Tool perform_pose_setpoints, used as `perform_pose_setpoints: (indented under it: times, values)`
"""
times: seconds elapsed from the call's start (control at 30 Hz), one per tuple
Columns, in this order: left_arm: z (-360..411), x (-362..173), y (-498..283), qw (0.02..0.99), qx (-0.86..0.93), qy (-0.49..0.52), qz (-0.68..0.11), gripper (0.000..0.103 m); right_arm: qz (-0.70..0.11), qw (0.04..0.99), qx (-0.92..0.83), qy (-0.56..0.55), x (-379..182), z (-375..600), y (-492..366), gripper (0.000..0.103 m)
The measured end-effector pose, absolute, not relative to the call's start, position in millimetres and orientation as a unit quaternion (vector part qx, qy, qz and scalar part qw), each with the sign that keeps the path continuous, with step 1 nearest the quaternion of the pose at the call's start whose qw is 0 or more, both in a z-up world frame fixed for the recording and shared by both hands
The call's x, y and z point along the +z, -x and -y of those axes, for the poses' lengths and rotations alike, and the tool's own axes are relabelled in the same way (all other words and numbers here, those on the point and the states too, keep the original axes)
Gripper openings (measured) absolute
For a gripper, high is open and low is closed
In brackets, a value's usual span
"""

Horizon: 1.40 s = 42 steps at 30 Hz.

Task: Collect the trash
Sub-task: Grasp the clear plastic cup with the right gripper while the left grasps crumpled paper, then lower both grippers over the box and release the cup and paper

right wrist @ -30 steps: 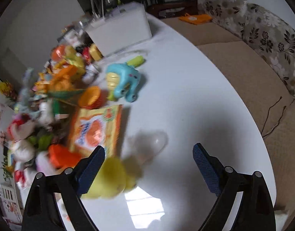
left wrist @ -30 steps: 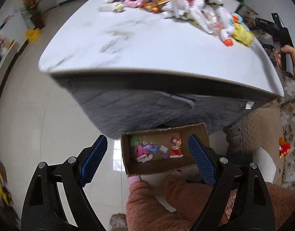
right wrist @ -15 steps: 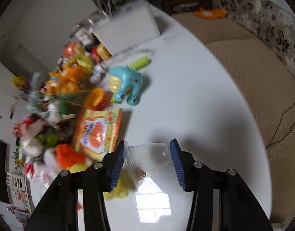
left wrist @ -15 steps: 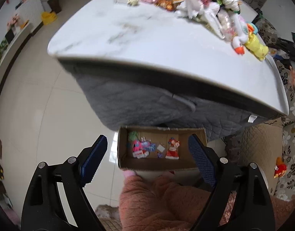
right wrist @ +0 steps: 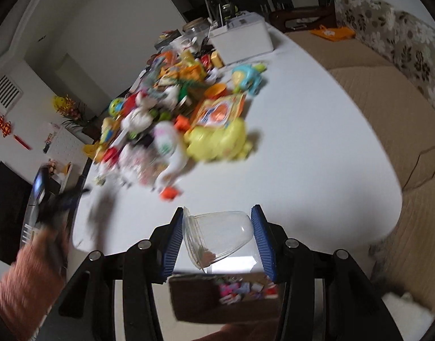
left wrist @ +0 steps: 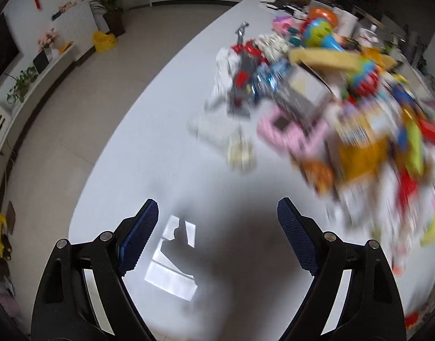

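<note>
Right gripper (right wrist: 217,231) holds a clear plastic cup (right wrist: 217,234) between its blue pads, above the near edge of the white table (right wrist: 317,142). Its long axis lies sideways, mouth to the left. Below it is a cardboard box (right wrist: 211,304). Left gripper (left wrist: 217,221) is wide and holds nothing.

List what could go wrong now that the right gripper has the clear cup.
The right gripper pinches the thin clear plastic cup across its sides; it could buckle or pop out. The cup lies tilted with residue near its rim, which may spill. The cardboard box sits just below the table edge; an early release could miss it.
</note>
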<state>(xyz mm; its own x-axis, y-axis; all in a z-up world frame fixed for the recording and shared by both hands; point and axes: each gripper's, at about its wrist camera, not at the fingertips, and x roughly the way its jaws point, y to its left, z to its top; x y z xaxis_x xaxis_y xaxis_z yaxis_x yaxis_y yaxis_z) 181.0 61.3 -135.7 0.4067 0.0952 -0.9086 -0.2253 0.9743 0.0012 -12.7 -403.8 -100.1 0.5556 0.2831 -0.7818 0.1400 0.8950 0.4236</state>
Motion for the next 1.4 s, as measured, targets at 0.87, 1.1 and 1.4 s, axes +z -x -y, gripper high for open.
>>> perform_pose_setpoints:
  times: [0.87, 1.1, 1.4]
  values:
    - [-74.9, -122.9, -63.3, 0.827, -0.1, 0.073, -0.548, 0.028, -0.547, 0.81, 0.156, -0.142, -126.9, 259.1, 24.2, 0.047]
    - [-58.3, -178.2, 11.9, 0.786, -0.135, 0.022, -0.603, 0.028, -0.616, 0.762, 0.178, -0.09, -185.6, 224.3, 45.8, 0.047]
    - [-23.9, -355.1, 54.6, 0.708, -0.109, 0.011, -0.697, 0.029, -0.676, 0.721, 0.123, -0.091, -331.1, 228.1, 68.2, 0.048]
